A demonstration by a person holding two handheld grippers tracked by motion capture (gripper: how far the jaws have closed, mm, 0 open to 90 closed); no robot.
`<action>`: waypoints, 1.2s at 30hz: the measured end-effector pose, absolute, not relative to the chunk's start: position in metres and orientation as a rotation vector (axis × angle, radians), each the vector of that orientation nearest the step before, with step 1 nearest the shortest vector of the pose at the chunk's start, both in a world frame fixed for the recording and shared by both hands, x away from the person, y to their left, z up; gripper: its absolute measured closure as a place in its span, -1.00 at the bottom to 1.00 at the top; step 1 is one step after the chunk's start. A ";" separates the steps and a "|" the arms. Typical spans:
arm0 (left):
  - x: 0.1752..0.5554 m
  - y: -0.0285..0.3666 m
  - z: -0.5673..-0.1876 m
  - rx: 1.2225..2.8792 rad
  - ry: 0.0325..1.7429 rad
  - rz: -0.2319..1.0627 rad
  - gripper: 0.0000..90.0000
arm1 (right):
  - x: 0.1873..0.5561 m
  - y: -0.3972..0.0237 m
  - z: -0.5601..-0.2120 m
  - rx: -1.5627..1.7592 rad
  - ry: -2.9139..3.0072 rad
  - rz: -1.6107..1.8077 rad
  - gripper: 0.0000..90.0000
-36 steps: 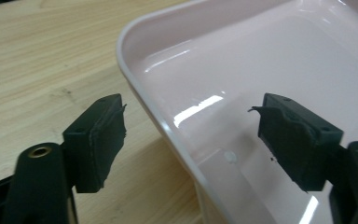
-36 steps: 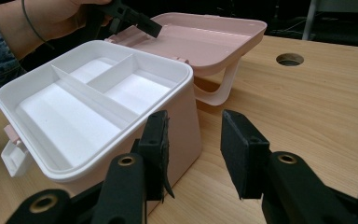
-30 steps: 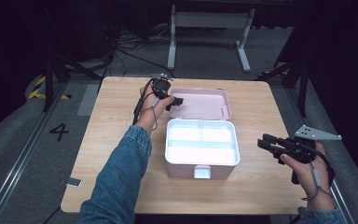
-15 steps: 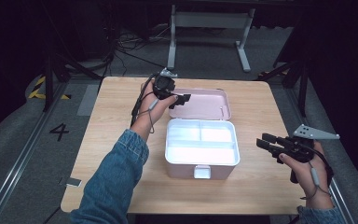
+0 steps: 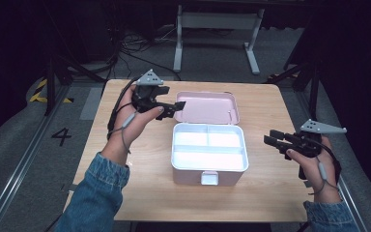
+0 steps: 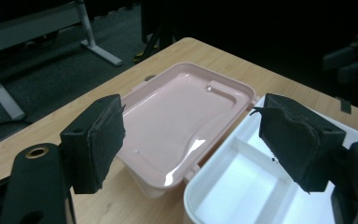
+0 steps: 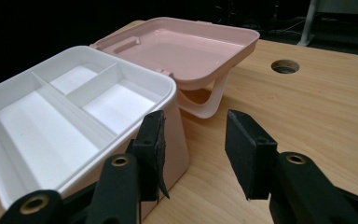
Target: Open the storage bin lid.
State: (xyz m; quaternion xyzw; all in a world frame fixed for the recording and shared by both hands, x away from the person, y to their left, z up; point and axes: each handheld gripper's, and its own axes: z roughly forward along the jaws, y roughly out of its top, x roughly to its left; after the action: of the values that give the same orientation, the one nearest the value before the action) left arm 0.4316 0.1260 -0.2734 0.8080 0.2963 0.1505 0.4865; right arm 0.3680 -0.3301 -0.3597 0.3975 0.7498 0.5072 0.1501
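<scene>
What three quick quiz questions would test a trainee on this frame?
1. True or false: the box is closed.
2. How many compartments does its white tray show?
3. Which hand-held gripper is nearest the lid: A left, B right?

Key: 1 false, the lid lies open behind the box. 2 three. 3 A; its jaws are apart at the lid's edge.
</scene>
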 end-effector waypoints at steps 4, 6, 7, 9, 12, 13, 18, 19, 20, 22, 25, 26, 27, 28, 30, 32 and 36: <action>0.408 0.142 -0.271 1.978 0.712 0.403 -0.49 | 0.375 -0.330 -0.358 1.136 2.156 1.453 0.29; 0.400 0.149 -0.271 1.980 0.706 0.417 -0.49 | 0.380 -0.331 -0.356 1.133 2.157 1.439 0.28; 0.396 0.154 -0.272 1.978 0.710 0.417 -0.49 | 0.382 -0.331 -0.356 1.134 2.156 1.442 0.28; 0.388 0.162 -0.273 1.979 0.710 0.439 -0.48 | 0.385 -0.333 -0.355 1.136 2.154 1.450 0.27; 0.375 0.178 -0.280 1.997 0.728 0.477 -0.48 | 0.389 -0.334 -0.354 1.143 2.157 1.451 0.27; 0.372 0.183 -0.283 1.996 0.732 0.476 -0.48 | 0.390 -0.335 -0.354 1.143 2.164 1.451 0.25; 0.365 0.208 -0.299 1.989 0.778 0.465 -0.48 | 0.390 -0.337 -0.358 1.148 2.220 1.407 0.20; 0.365 0.208 -0.299 1.989 0.778 0.465 -0.48 | 0.390 -0.337 -0.358 1.148 2.220 1.407 0.20; 0.364 0.212 -0.302 1.984 0.790 0.466 -0.48 | 0.391 -0.338 -0.359 1.151 2.225 1.395 0.20; 0.362 0.218 -0.309 1.983 0.812 0.467 -0.48 | 0.391 -0.339 -0.361 1.163 2.226 1.386 0.20; 0.359 0.230 -0.325 1.995 0.863 0.465 -0.48 | 0.393 -0.341 -0.367 1.180 2.228 1.368 0.18; 0.359 0.230 -0.325 1.995 0.863 0.465 -0.47 | 0.393 -0.341 -0.367 1.180 2.228 1.368 0.18; 0.360 0.234 -0.330 1.999 0.878 0.458 -0.47 | 0.394 -0.342 -0.368 1.191 2.230 1.363 0.18; 0.360 0.236 -0.333 2.001 0.903 0.458 -0.47 | 0.394 -0.343 -0.370 1.198 2.228 1.361 0.18; 0.359 0.244 -0.340 2.043 0.969 0.526 -0.47 | 0.395 -0.346 -0.372 1.218 2.222 1.349 0.18; 0.360 0.246 -0.342 2.071 0.990 0.541 -0.47 | 0.396 -0.347 -0.373 1.221 2.221 1.345 0.18; 0.362 0.258 -0.356 2.125 1.078 0.582 -0.47 | 0.396 -0.348 -0.378 1.234 2.226 1.307 0.17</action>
State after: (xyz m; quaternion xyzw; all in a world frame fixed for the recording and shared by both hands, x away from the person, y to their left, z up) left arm 0.3621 0.2578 -0.3562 0.8154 0.4138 0.2232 0.3377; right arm 0.3961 -0.3477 -0.3785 0.4271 0.7703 0.4524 0.1399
